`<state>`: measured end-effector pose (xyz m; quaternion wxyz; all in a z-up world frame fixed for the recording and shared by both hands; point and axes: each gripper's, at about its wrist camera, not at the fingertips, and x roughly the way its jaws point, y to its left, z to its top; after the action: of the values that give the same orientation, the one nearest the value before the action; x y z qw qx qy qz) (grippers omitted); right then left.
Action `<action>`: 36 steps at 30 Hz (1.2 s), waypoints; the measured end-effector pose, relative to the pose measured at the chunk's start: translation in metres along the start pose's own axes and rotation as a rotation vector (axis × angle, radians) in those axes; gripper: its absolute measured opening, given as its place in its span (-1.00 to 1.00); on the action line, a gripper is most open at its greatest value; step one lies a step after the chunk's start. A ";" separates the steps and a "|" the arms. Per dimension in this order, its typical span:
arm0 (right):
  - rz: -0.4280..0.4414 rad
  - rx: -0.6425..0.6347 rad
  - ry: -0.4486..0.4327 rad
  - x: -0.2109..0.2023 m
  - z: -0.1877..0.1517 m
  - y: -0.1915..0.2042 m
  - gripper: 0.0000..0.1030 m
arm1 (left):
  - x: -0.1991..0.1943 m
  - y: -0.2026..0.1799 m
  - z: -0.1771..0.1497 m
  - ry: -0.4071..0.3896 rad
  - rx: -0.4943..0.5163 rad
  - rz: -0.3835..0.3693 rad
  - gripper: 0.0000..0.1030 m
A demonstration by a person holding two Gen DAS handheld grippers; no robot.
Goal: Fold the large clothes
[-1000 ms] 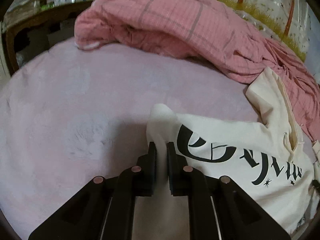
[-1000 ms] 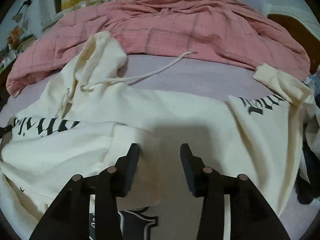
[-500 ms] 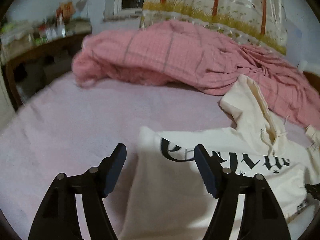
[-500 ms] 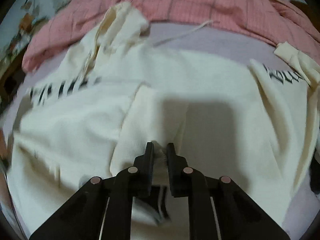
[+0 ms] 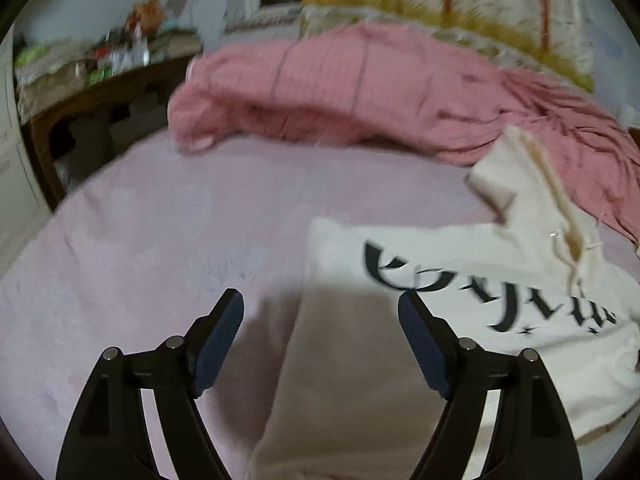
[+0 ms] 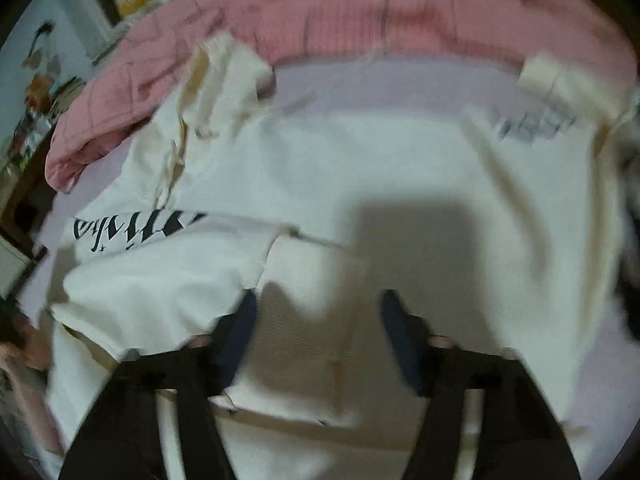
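Note:
A cream hoodie (image 5: 460,288) with black lettering lies on the pink bed (image 5: 160,240). Its left sleeve is folded across the body (image 6: 168,280), and its hood (image 5: 520,184) lies toward the pink blanket. My left gripper (image 5: 320,320) is open and empty above the hoodie's left edge. My right gripper (image 6: 316,320) is open and empty above the folded sleeve's cuff (image 6: 304,280). The right sleeve (image 6: 560,80) lies stretched out at the far right. The right wrist view is blurred.
A crumpled pink checked blanket (image 5: 360,92) lies across the back of the bed, also in the right wrist view (image 6: 360,8). A dark wooden table (image 5: 80,92) with clutter stands at the left. A dark item (image 6: 628,272) lies at the right edge.
My left gripper opened, let go of the hoodie's edge and rose. My right gripper shut on the folded sleeve half a second ago, then opened and drew back.

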<state>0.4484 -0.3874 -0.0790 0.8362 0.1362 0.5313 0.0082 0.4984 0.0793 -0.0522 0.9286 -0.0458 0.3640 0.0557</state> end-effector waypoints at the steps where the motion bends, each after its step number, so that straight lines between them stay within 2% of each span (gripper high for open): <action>1: -0.027 -0.039 -0.002 0.005 0.003 0.005 -0.21 | 0.006 0.005 -0.001 0.022 -0.022 -0.002 0.52; 2: -0.066 -0.102 -0.021 0.005 0.005 0.014 -0.21 | 0.010 0.010 -0.001 0.041 -0.048 -0.004 0.52; 5: -0.171 -0.209 -0.097 -0.006 0.011 0.033 -0.93 | 0.025 0.017 -0.006 0.107 -0.089 0.023 0.50; 7: -0.222 -0.222 -0.222 -0.026 0.019 0.036 -0.94 | 0.021 0.017 -0.006 0.092 -0.099 0.002 0.50; 9: -0.183 -0.195 -0.349 -0.056 0.025 0.034 -0.94 | 0.004 0.016 -0.003 0.032 -0.094 -0.024 0.51; 11: -0.148 -0.176 -0.431 -0.074 0.030 0.032 -0.94 | -0.015 0.012 0.001 -0.019 -0.074 -0.028 0.52; 13: -0.191 -0.173 -0.389 -0.065 0.039 0.030 -0.94 | -0.023 0.007 0.005 -0.035 -0.042 -0.008 0.58; 14: -0.198 -0.160 -0.362 -0.058 0.039 0.028 -0.94 | -0.020 0.002 0.004 -0.018 -0.013 0.010 0.58; 15: -0.201 -0.135 -0.293 -0.039 0.039 0.021 -0.94 | -0.013 -0.004 0.004 0.012 0.017 0.032 0.58; 17: -0.210 -0.114 -0.214 -0.008 0.034 0.011 -0.94 | 0.007 -0.012 -0.002 0.085 0.063 0.065 0.57; 19: -0.189 -0.081 -0.167 0.010 0.027 0.000 -0.93 | 0.019 -0.016 -0.004 0.129 0.081 0.080 0.52; 21: -0.154 -0.055 -0.157 0.008 0.024 -0.008 -0.86 | 0.028 -0.014 -0.003 0.141 0.070 0.115 0.52; 22: -0.157 -0.047 -0.156 0.001 0.024 -0.009 -0.77 | 0.033 -0.011 -0.003 0.149 0.059 0.141 0.52; 24: -0.139 -0.042 -0.201 -0.017 0.020 -0.008 -0.13 | 0.039 -0.006 -0.003 0.160 0.034 0.154 0.53; 26: -0.092 -0.058 -0.259 -0.039 0.014 -0.005 0.05 | 0.039 -0.006 -0.004 0.154 0.027 0.158 0.53; 30: -0.005 -0.160 -0.206 -0.051 0.003 0.013 0.05 | 0.030 -0.010 -0.006 0.123 0.046 0.165 0.50; 34: -0.028 -0.160 -0.133 -0.022 0.000 0.023 0.03 | 0.003 -0.013 0.000 0.026 0.064 0.084 0.50; 35: -0.039 -0.173 -0.122 -0.013 -0.001 0.025 -0.14 | -0.006 -0.016 0.001 -0.001 0.074 0.073 0.50; 36: -0.041 -0.193 -0.105 -0.006 -0.002 0.027 -0.44 | -0.017 -0.020 0.003 -0.029 0.087 0.058 0.50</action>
<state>0.4471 -0.3619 -0.0681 0.8722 0.0446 0.4859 0.0350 0.4908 0.0588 -0.0380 0.9329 0.0061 0.3538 0.0675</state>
